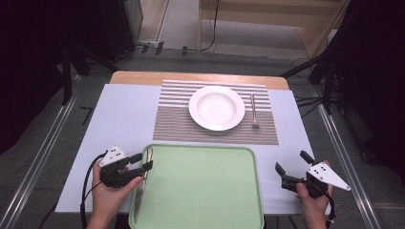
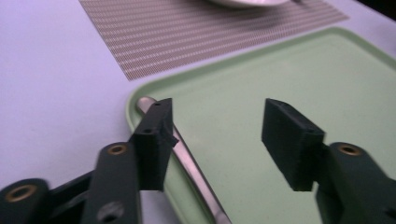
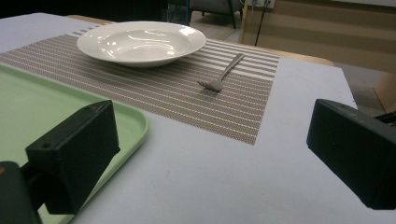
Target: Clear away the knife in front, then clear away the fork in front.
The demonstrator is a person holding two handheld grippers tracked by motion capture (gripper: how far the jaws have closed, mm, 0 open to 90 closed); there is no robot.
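My left tool (image 1: 145, 162) hangs over the left edge of the green tray (image 1: 205, 191), its jaws spread with nothing pinched between them. In the left gripper view the knife (image 2: 196, 172) lies on the tray along the left rim, passing just under the left jaw, while the right jaw stands apart over bare tray. I cannot tell whether the left jaw touches the metal. From the high view the knife (image 1: 143, 183) runs lengthwise down the tray's left side, its far end near the tray's top left corner and beside my left tool.

My right tool (image 1: 292, 168) sits off the tray's right edge, over the pale desk (image 1: 119, 114), held in the person's right hand (image 1: 313, 200). Its jaws are spread wide and hold nothing; in the right gripper view I see open desk surface between them, with the tray's corner (image 3: 135, 121) by the left jaw.

Beyond the tray lies a striped placemat (image 1: 215, 129) carrying a white plate (image 1: 217, 108), and just to the plate's right rests a fork (image 1: 254, 112), tines toward me. The plate and fork lie well apart from both tools.
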